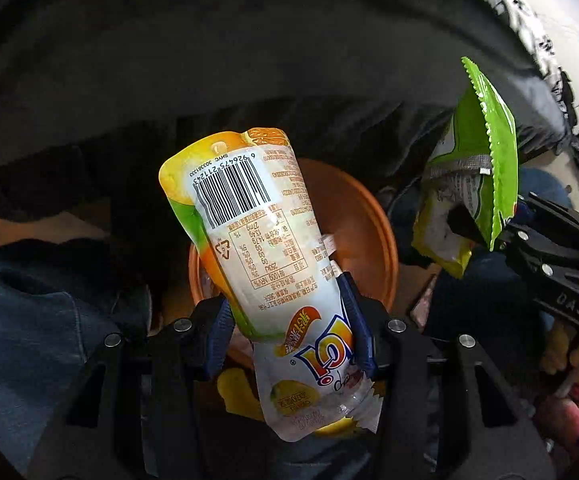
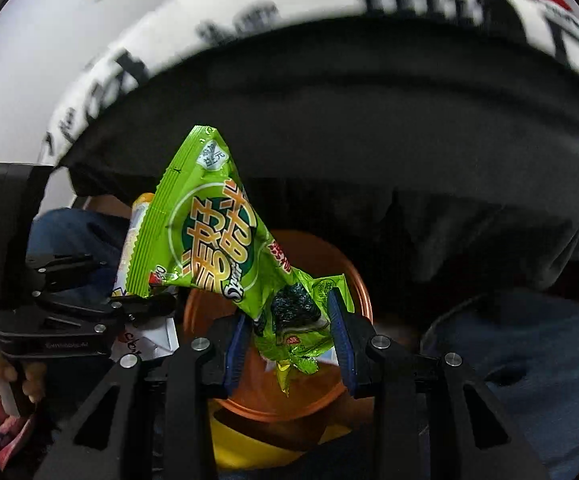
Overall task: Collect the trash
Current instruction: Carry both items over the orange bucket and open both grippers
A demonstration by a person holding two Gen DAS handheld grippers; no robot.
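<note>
Two grippers, two wrappers, one bin. The left gripper (image 1: 289, 324) has its jaws closed on a white and orange pouch (image 1: 257, 236), gripped near its lower end, barcode side facing the camera, the pouch standing up and tilted left over the orange bin (image 1: 373, 232). The right gripper (image 2: 289, 344) has its jaws closed on the crumpled lower end of a green wrapper (image 2: 209, 236), whose flat upper part leans up and to the left above the same bin (image 2: 353, 280). In the left view the green wrapper (image 1: 485, 152) hangs at the right, held by the other gripper (image 1: 465, 224), near the pouch but not touching it. In the right view the pouch (image 2: 133, 232) peeks out just behind the green wrapper's left edge.
</note>
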